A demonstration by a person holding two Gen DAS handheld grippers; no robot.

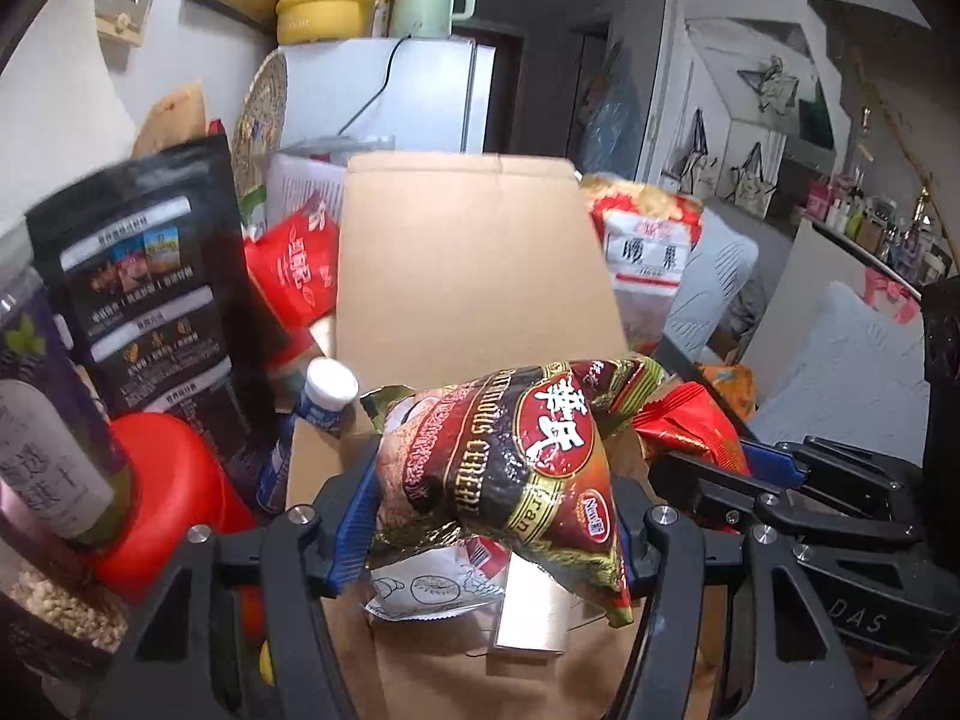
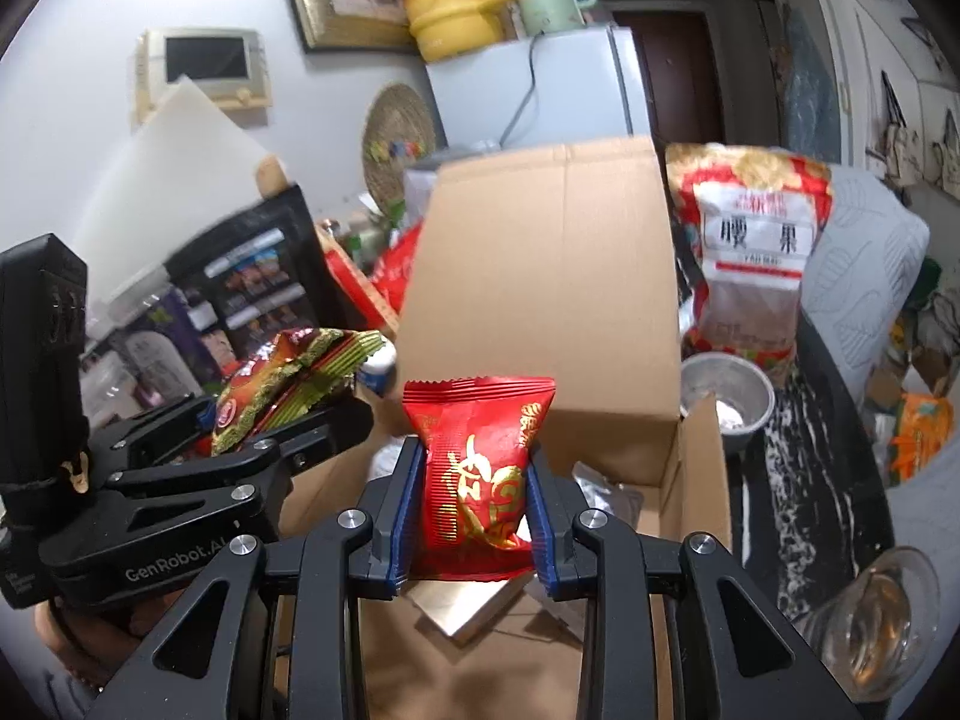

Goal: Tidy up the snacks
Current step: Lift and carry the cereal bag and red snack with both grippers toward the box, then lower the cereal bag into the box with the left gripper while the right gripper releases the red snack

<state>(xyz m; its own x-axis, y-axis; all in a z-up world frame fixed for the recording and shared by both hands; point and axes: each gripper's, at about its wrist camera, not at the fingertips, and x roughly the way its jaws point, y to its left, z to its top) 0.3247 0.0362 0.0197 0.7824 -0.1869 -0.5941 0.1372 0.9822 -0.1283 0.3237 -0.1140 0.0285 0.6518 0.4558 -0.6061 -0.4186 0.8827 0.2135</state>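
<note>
Both grippers [image 1: 498, 516] [image 2: 471, 516], tilted down, clamp snack packets [image 1: 510, 468] [image 2: 477, 480], seemingly over box [image 1: 468, 258].

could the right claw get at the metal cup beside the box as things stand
Probably not yet: the right claw is shut on a red packet, so it can't grasp the metal cup, though nothing blocks the path.

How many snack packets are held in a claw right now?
2. The cereal packet sits in the left claw, the red packet in the right claw, both over the open cardboard box. More packets may lie hidden inside.
</note>
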